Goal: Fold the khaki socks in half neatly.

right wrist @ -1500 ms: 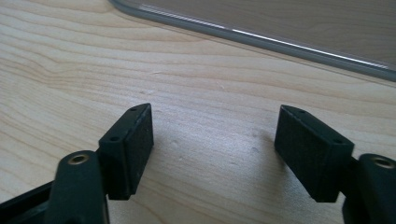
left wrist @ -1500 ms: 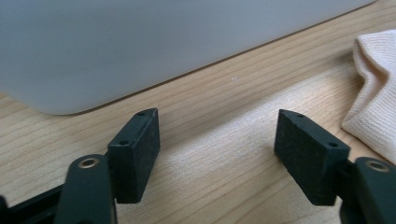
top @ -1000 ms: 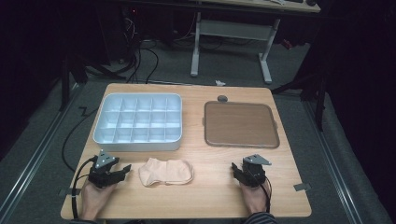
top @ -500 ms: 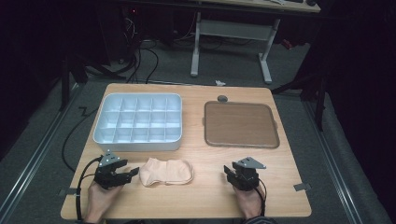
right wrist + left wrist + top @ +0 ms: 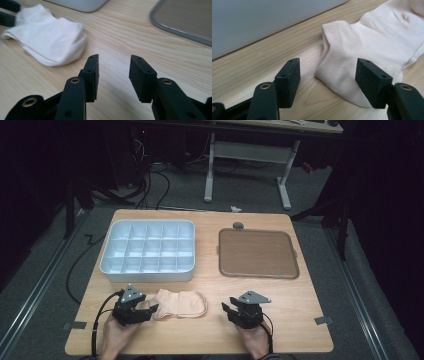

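A pale peach sock [image 5: 182, 303] lies flat near the table's front edge, cuff to the left. My left gripper [image 5: 149, 312] is at that cuff. In the left gripper view the ribbed cuff of the sock [image 5: 372, 50] lies between the wide-apart jaws of the left gripper [image 5: 328, 72], and the pads are not pressing on it. My right gripper [image 5: 226, 311] sits a short way right of the toe and points at it. Its jaws have just been closing partway; the right gripper [image 5: 114, 62] is still open over bare wood, with the sock [image 5: 50, 40] ahead to the left.
A white compartment box [image 5: 147, 251] stands at the back left, just beyond the sock. A flat brown tray [image 5: 257, 254] lies at the back right, with a small grey disc [image 5: 238, 225] behind it. Floor cables and a desk frame lie beyond the table.
Both grippers have closed in on the sock: the left moved right up to the cuff, the right moved left towards the toe. The sock has not moved.
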Action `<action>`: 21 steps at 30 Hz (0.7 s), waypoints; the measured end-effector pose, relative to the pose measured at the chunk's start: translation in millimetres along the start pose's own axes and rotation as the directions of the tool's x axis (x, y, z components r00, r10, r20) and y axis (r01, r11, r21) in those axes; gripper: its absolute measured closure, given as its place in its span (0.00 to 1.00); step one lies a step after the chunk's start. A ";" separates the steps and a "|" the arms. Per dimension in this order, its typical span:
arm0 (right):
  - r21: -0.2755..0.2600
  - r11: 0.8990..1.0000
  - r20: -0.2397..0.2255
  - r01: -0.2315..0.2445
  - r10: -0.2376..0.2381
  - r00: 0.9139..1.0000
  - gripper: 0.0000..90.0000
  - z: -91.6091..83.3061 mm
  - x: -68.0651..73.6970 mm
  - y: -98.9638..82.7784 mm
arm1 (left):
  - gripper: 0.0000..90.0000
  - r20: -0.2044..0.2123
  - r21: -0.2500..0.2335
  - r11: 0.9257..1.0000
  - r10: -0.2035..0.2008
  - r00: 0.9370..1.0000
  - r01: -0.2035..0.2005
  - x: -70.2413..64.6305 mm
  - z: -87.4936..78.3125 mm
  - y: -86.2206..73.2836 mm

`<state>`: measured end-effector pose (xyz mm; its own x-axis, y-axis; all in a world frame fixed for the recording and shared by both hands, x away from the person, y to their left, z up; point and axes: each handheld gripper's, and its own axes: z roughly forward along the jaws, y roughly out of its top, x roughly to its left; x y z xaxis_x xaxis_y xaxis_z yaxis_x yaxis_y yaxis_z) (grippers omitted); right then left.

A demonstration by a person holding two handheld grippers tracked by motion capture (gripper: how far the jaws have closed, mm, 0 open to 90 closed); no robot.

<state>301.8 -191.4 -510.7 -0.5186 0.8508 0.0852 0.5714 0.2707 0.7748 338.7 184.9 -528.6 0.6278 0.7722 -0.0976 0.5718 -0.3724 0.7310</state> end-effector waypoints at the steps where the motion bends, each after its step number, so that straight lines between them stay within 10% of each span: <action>1: -0.004 1.000 -0.011 0.000 0.000 1.000 0.63 0.8 3.3 1.8 | 0.42 0.001 0.001 1.000 -0.002 1.000 0.002 -0.4 0.7 0.7; 21: 0.027 0.999 -0.091 0.028 -0.025 0.996 0.65 41.0 37.8 17.9 | 0.54 -0.026 -0.006 1.000 0.014 1.000 -0.014 -6.4 3.8 3.8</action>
<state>318.6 -136.0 -519.3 -0.5885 0.7992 0.1225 0.5741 0.3063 0.7594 338.9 176.6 -527.8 0.6214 0.7803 -0.0699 0.5599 -0.3800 0.7363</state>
